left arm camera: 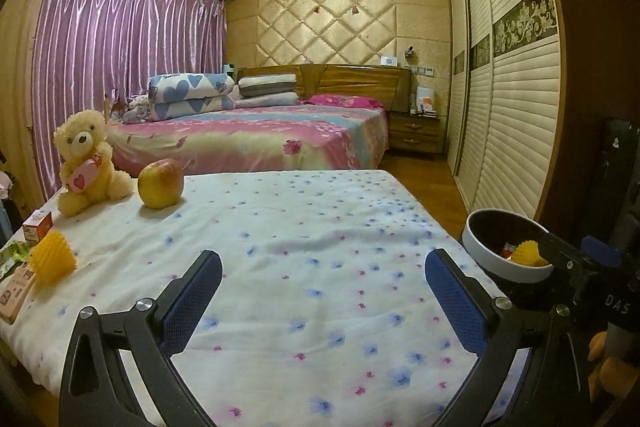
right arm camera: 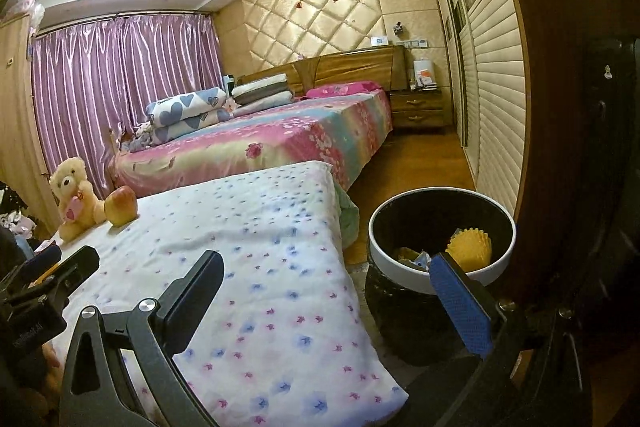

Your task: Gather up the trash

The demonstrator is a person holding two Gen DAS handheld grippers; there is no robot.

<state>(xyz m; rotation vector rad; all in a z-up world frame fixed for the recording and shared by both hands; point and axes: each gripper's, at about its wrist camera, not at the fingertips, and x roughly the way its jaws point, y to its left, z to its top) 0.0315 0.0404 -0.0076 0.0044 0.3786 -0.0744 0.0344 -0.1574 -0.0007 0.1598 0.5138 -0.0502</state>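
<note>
My left gripper (left arm camera: pixel 324 277) stands open and empty over the flowered cloth of the table (left arm camera: pixel 320 227). At the table's left edge lie a yellow foam fruit net (left arm camera: pixel 52 261), a small orange-and-white box (left arm camera: pixel 38 225), a flat box (left arm camera: pixel 16 291) and a green packet (left arm camera: pixel 12 255). The white-rimmed trash bin (left arm camera: pixel 480 251) stands off the table's right side. My right gripper (right arm camera: pixel 332 277) is open and empty too, its right finger in front of the bin (right arm camera: pixel 374 239). Inside the bin lie another yellow foam net (right arm camera: pixel 470 245) and some wrappers.
A cream teddy bear (left arm camera: pixel 86 163) and an apple (left arm camera: pixel 161 189) sit at the table's far left. Beyond is a bed with a pink sheet (left arm camera: pixel 260 135), purple curtains and a nightstand (left arm camera: pixel 416 135). A louvred wardrobe (left arm camera: pixel 512 107) lines the right wall.
</note>
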